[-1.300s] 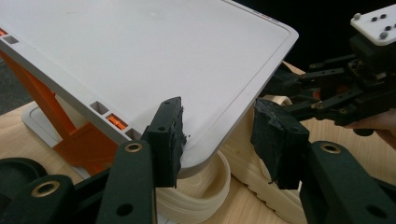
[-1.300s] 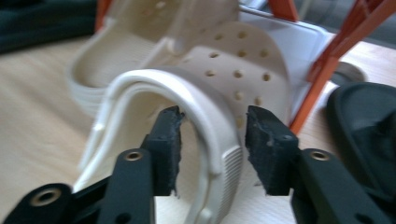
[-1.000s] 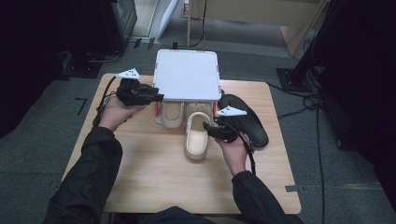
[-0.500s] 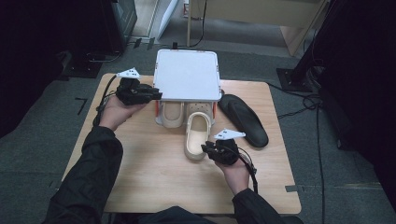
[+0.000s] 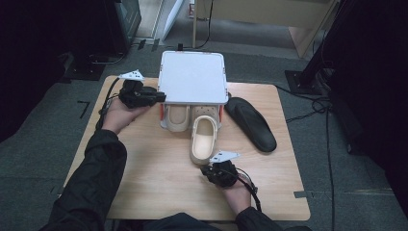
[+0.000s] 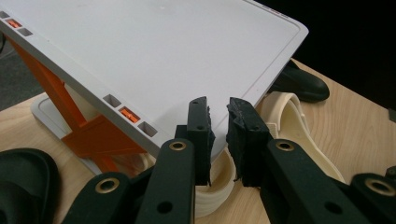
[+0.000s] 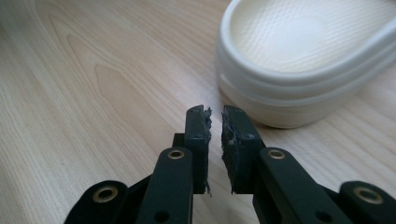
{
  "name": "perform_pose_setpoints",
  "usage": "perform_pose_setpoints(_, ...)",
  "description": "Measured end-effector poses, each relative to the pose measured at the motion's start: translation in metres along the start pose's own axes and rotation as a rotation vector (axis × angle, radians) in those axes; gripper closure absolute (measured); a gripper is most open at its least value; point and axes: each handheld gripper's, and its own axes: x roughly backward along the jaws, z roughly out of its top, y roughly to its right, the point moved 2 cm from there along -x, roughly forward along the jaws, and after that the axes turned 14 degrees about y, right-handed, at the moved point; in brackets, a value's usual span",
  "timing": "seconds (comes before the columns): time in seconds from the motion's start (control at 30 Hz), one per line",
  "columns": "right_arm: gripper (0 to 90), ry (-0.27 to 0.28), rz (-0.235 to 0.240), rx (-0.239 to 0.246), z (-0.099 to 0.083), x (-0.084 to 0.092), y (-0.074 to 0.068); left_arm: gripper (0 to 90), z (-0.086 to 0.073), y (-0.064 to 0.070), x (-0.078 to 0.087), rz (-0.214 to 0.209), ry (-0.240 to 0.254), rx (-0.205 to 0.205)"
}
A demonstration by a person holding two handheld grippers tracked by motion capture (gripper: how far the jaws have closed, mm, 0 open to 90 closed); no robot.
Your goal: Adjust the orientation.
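A white rack (image 5: pixel 192 77) on orange legs stands at the table's far middle. One cream clog (image 5: pixel 175 115) sits under its front edge. A second cream clog (image 5: pixel 204 139) lies half out, heel toward me. My left gripper (image 5: pixel 161 98) hovers at the rack's left front corner; in the left gripper view its jaws (image 6: pixel 218 116) have just been closing and stand shut with nothing between them. My right gripper (image 5: pixel 208 169) is low over the table just in front of the second clog's heel (image 7: pixel 303 60); its jaws (image 7: pixel 214 121) have also just closed on nothing.
A black shoe (image 5: pixel 250 122) lies right of the rack. A dark rounded thing (image 6: pixel 23 182) shows at the lower left of the left gripper view. Bare wooden tabletop (image 5: pixel 159 183) stretches across the near half. Cables trail off the table's right side.
My right gripper has drawn back from the clog's right side toward the near edge and sunk lower, and its jaws have closed. The left hand has stayed put.
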Motion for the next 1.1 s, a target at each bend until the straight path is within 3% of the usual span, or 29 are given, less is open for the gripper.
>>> perform_pose_setpoints(0.27,81.1,-0.024,-0.011,0.022,0.005,-0.013,0.006,81.1,0.0,0.0,0.0,0.004,-0.001,0.02)
perform_pose_setpoints(0.77,77.7,0.014,-0.045,0.04,0.024,-0.018,0.016,81.2,0.0,0.0,0.0,0.003,0.001,0.02)
perform_pose_setpoints(1.1,75.1,0.026,-0.07,0.057,0.035,-0.029,0.033,81.2,0.0,0.0,-0.001,0.005,0.004,0.027)
